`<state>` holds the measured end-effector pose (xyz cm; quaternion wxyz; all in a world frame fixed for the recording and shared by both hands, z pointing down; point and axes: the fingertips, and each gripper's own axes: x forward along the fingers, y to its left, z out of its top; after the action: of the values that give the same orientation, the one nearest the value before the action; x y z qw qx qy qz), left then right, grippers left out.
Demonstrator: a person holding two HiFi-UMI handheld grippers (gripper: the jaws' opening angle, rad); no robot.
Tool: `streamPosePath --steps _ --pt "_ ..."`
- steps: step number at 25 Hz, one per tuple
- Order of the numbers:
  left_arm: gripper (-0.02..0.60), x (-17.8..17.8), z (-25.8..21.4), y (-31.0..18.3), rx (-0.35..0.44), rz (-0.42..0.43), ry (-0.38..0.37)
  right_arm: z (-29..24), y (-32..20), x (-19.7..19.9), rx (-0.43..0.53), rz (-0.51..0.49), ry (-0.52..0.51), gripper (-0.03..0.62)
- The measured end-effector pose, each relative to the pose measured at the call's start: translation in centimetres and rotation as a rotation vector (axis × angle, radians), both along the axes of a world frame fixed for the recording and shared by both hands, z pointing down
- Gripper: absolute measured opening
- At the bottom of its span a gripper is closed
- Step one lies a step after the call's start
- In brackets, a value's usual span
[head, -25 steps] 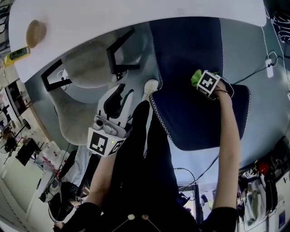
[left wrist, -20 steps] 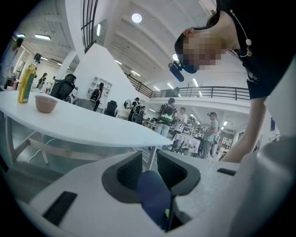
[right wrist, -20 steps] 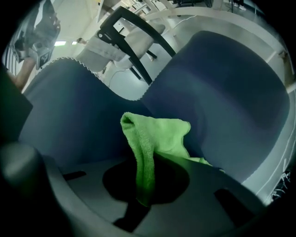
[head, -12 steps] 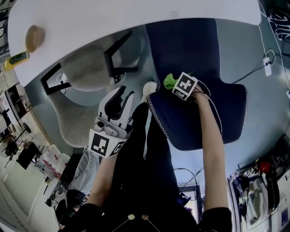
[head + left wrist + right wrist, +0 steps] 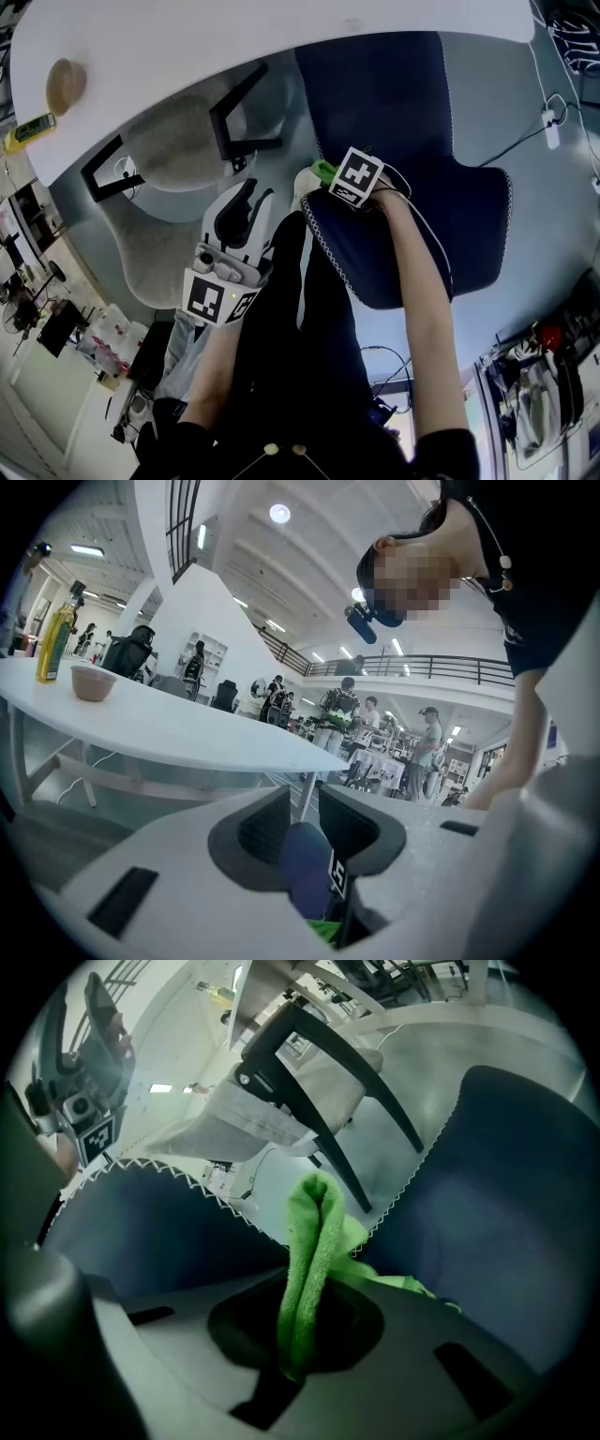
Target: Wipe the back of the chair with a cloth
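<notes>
Head view steeply down, gripper views close along fingers (image 5: 262,832) — all share the chair (image 5: 412,187).

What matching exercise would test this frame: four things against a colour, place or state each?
Things:
1 cloth
2 chair under the cloth
3 bowl
4 left gripper

Descriptions:
A dark blue
B on the white table
C jaws apart, nothing between them
D green, clamped in the right gripper

Pairs: 1-D, 2-A, 3-B, 4-C
</notes>
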<state>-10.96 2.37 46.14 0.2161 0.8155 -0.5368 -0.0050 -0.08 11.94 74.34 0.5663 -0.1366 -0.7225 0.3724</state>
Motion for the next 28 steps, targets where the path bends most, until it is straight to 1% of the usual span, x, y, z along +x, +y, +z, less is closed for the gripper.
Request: streamPosePath --steps 6,11,14,16,19,24,28 --pt "0.092 -0.1 0.3 0.0 -0.004 0.001 0.003 0.0 -0.1 0.2 -0.005 0.025 -0.005 0.017" --pt "0.092 -0.4 0.4 -0.1 -0.007 -0.008 -0.005 -0.3 -1.8 0.8 -0.009 0.081 -0.028 0.018" --pt "0.092 -0.6 0.6 -0.1 -0.014 -0.018 -0.003 -0.2 -4.0 2.1 0.012 0.145 -0.028 0.018" --pt "0.092 -0.6 0.6 -0.2 -0.016 -0.021 -0.001 0.0 -6.1 3.6 0.063 0.187 -0.009 0.018" --pt "0.092 -0.5 0.7 -0.3 -0.017 -0.021 -0.001 0.7 -9.2 6.8 0.162 0.212 0.050 0.018" --pt "0.092 -0.8 0.9 -0.5 -0.022 -0.029 -0.001 1.0 -12.1 12.0 0.206 0.236 0.131 0.018" --pt "0.092 -1.2 1.2 -0.6 -0.029 -0.041 -0.005 0.6 -14.4 15.9 0.272 0.271 0.200 0.018"
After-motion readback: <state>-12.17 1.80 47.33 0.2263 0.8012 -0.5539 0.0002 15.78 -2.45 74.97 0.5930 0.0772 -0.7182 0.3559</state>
